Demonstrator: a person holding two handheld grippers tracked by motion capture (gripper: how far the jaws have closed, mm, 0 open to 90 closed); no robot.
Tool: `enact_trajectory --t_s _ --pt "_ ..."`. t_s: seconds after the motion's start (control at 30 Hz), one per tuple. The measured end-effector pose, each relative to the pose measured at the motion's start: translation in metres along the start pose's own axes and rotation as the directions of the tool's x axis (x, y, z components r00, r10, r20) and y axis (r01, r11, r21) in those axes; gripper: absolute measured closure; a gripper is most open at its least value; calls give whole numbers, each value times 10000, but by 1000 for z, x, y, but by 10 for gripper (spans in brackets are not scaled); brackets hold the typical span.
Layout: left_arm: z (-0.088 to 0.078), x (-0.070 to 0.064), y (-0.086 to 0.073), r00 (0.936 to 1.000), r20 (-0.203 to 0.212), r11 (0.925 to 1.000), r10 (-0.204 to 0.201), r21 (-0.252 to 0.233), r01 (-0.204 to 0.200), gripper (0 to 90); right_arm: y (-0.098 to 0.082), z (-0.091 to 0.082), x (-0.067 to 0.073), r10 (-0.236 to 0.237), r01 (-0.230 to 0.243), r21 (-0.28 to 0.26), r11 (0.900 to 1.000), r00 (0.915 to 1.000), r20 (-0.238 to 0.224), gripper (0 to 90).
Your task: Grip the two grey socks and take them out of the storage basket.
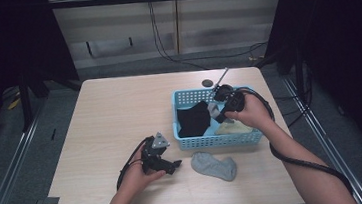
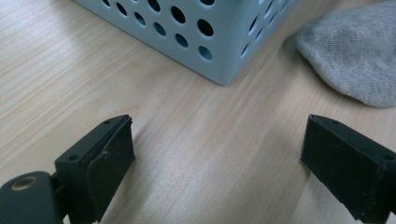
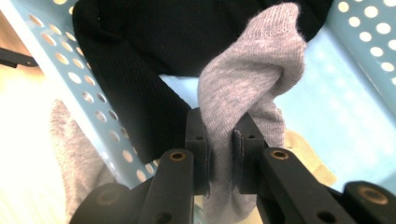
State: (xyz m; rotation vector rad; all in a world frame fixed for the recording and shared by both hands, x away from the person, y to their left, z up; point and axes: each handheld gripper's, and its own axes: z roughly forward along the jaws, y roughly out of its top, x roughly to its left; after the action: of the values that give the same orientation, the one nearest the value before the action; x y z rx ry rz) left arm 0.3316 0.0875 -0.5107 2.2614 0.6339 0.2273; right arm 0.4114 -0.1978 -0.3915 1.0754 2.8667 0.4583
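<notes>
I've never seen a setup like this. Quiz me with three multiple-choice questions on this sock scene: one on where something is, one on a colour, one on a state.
1. Where does the loose grey sock lie?
A. on the table in front of the blue basket
B. inside the basket
C. on the floor

2. What colour is the sock pinched by the right tool?
A. black
B. grey
C. yellow

3. How does the left tool stand?
A. shut on a sock
B. shut on the basket rim
C. open, with nothing between its pads

Answers:
1. A, the high view shows it on the wood beside the basket's near wall.
2. B, the pinched grey sock hangs between the pads.
3. C, bare table shows between the spread pads.
</notes>
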Motion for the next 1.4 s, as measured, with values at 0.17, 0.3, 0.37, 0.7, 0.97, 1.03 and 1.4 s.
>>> enact_trajectory --t_s 0.17,0.3,0.37,0.7,0.97,1.03,1.4 --pt "0 0 0 10000 -9 10000 -3 6 3 87 -2 -11 2 -101 101 34 9999 9999 -33 796" --pt "0 0 0 10000 -35 10000 -43 -18 43 87 -3 -18 5 -220 220 -11 9998 9997 -81 796" --pt "0 0 0 10000 -24 10000 -51 -31 51 87 -4 -21 5 -328 328 4 9995 9994 -75 796" --pt "0 0 0 10000 -28 10000 2 24 -2 87 -6 -38 17 -634 631 -227 9978 9979 -142 796" --pt "0 0 0 10000 -12 10000 -3 3 3 87 -10 -44 32 -1046 1038 -277 9942 9940 -313 795" --pt "0 0 0 10000 -13 10000 -1 3 1 87 -12 -44 36 -1140 1130 -283 9932 9928 -361 795" --pt "0 0 0 10000 -28 10000 -2 16 2 87 -17 -51 59 -1947 1931 -335 9806 9793 -548 794"
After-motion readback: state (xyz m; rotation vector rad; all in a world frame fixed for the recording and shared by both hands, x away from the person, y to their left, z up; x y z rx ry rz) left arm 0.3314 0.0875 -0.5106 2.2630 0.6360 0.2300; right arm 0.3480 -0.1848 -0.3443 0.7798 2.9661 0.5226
